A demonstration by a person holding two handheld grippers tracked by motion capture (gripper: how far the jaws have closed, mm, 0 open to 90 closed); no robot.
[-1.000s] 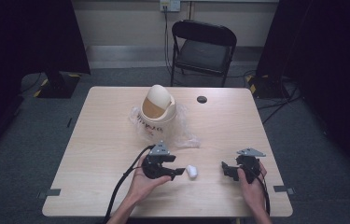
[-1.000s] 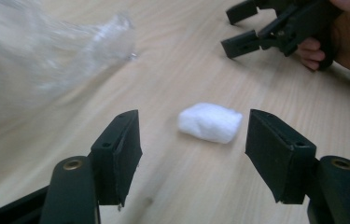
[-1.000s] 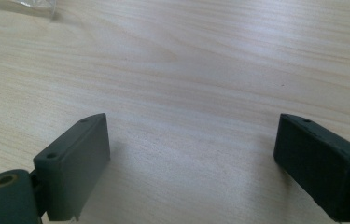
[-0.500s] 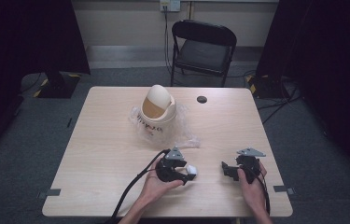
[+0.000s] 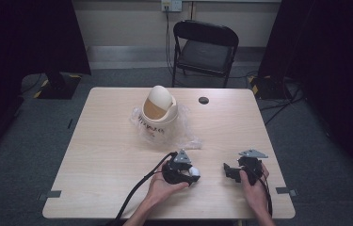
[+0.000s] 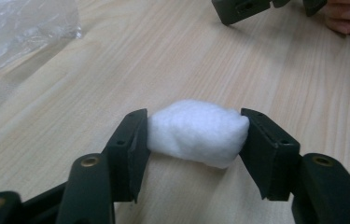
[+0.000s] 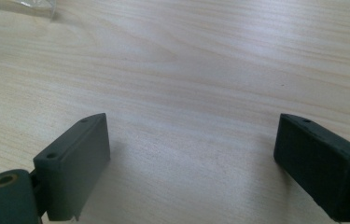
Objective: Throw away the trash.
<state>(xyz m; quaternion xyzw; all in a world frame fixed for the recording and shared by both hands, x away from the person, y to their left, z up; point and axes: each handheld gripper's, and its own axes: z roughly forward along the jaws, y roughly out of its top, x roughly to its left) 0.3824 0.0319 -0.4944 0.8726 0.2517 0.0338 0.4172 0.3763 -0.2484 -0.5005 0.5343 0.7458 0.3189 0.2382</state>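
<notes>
A white cotton ball [image 6: 196, 132] lies on the wooden table [image 5: 94, 155] near its front edge. My left gripper [image 6: 193, 140] has its two black jaws against both sides of the ball and is shut on it; the jaws have just been closing. From above, the cotton ball [image 5: 194, 171] shows at the tip of the left gripper [image 5: 190, 175]. My right gripper [image 5: 227, 171] rests to the right of it, held low over the table. Its jaws stand wide open in the right gripper view [image 7: 191, 163], with bare wood between them.
A small cream bin with a domed swing lid [image 5: 159, 110] stands mid-table on a crumpled clear plastic bag [image 5: 183, 136]. A small black disc [image 5: 204, 100] lies near the far edge. A black folding chair [image 5: 204, 49] stands behind the table.
My left gripper moved right to the cotton ball and its jaws closed around it. The right gripper stayed in place.
</notes>
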